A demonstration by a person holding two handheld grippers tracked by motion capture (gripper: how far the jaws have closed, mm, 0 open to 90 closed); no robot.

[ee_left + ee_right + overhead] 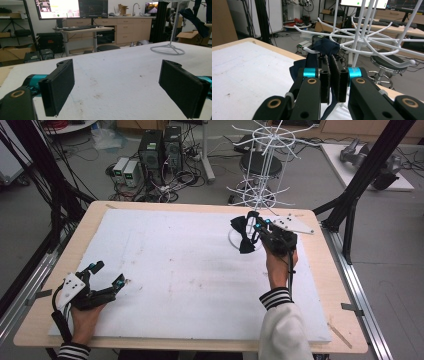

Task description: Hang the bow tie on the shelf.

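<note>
A dark bow tie [243,235] hangs beside the white wire rack [265,160] at the table's far right. In the right gripper view its cloth [325,47] drapes over one of the rack's hooks [309,50] and runs down between my jaws. My right gripper [257,227] [330,60] is shut on it. My left gripper [107,273] rests at the near left of the white board, open, with nothing between its pads [60,85]. The left gripper view shows the rack's base ring [167,48] and the bow tie [196,21] far off.
A white foam board [190,270] covers most of the wooden table [330,285]. Black frame posts [367,165] stand at both sides. A stool [260,165] and computer boxes [160,150] are on the floor beyond the far edge.
</note>
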